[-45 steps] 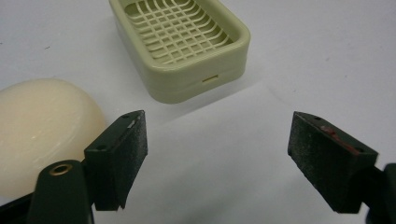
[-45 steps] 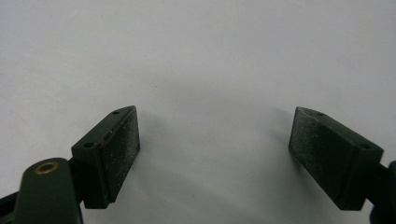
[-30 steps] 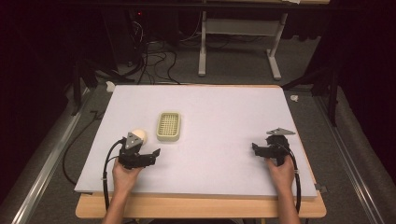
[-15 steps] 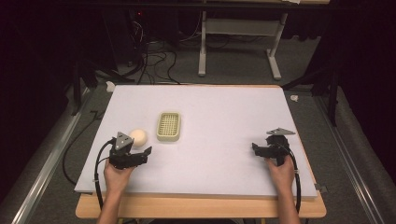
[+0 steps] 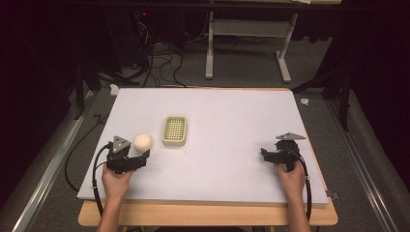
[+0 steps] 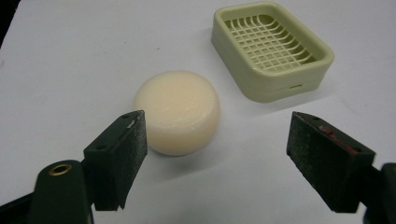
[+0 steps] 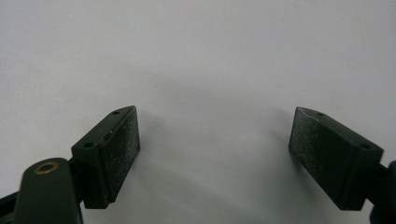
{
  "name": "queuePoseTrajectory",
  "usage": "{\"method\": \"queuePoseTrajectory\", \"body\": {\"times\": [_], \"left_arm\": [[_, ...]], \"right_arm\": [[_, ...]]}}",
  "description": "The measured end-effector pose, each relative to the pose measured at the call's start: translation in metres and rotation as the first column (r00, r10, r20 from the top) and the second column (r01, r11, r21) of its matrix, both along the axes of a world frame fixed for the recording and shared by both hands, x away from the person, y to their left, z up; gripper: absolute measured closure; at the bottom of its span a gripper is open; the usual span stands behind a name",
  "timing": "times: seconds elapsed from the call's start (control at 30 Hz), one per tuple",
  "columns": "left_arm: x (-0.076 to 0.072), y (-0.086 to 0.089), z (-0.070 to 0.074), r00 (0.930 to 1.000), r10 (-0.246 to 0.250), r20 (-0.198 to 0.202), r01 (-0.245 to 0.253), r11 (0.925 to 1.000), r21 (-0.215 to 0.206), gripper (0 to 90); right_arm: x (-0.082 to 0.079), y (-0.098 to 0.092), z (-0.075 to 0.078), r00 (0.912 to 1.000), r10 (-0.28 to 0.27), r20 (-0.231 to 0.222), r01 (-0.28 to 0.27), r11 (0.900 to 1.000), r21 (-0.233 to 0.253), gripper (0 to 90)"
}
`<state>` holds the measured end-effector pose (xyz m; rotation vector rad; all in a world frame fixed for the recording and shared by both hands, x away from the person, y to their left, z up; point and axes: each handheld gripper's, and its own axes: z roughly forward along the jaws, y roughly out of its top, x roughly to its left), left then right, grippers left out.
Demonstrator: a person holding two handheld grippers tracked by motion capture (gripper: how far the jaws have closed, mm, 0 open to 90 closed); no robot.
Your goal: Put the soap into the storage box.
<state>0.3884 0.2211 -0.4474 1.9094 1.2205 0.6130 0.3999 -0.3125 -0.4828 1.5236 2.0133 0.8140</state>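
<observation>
A round cream soap bar (image 5: 142, 142) lies on the white table top, just left of a pale green slotted soap dish (image 5: 175, 130), which is empty. My left gripper (image 5: 141, 157) sits on the table close in front of the soap, open. In the left gripper view the soap (image 6: 177, 112) lies just beyond the left jaw's tip, apart from both pads, with the dish (image 6: 273, 49) farther off to the right. My right gripper (image 5: 264, 153) rests open near the table's right edge, and its view has bare table between the jaws (image 7: 212, 116).
The white table top (image 5: 227, 121) reaches wide between the two grippers and behind the dish. Beyond the far edge are a metal stand (image 5: 246, 53) and loose cables (image 5: 154, 67) on the floor. A small white object (image 5: 114, 89) lies off the back left corner.
My left gripper has drawn back to the left, away from the soap, which stays where it was. The right gripper has not moved.
</observation>
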Motion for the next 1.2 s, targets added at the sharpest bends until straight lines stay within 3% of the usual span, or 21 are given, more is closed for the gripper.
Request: {"method": "queuePoseTrajectory", "body": {"times": [0.33, 0.47, 0.53, 0.73, 0.83, 1.0, 1.2], "left_arm": [[0.015, 0.009, -0.007, 0.9981, 0.030, -0.053, -0.029, 0.9992, 0.029, 17.7], [0.022, 0.010, -0.007, 0.9978, 0.041, -0.051, -0.039, 0.9988, 0.031, 16.4], [0.028, 0.011, -0.008, 0.9961, 0.046, -0.076, -0.043, 0.9984, 0.037, 15.2], [0.040, 0.007, -0.011, 0.9940, 0.038, -0.102, -0.032, 0.9974, 0.064, 13.6], [0.046, 0.006, -0.015, 0.9935, 0.038, -0.108, -0.034, 0.9984, 0.045, 12.0], [0.053, 0.004, -0.023, 0.9887, 0.041, -0.144, -0.032, 0.9974, 0.064, 11.3], [0.056, 0.000, -0.028, 0.9893, 0.035, -0.142, -0.026, 0.9974, 0.067, 12.0]], "right_arm": [[0.000, 0.000, 0.000, 1.0000, 0.000, 0.000, 0.000, 1.000, -0.001, 16.8], [0.000, 0.000, 0.000, 1.0000, 0.000, 0.000, 0.000, 1.000, 0.000, 16.7], [0.000, 0.000, 0.000, 1.0000, 0.000, 0.000, 0.000, 1.000, -0.001, 16.7], [0.000, 0.000, 0.000, 1.0000, 0.000, 0.000, 0.000, 1.000, -0.001, 16.8], [0.000, 0.000, 0.000, 1.0000, 0.000, 0.000, 0.000, 1.000, 0.000, 16.8], [0.000, 0.000, 0.000, 1.0000, 0.000, 0.000, 0.000, 1.000, 0.000, 16.7], [0.000, 0.000, 0.000, 1.0000, 0.000, 0.000, 0.000, 1.000, 0.000, 16.7]]}}
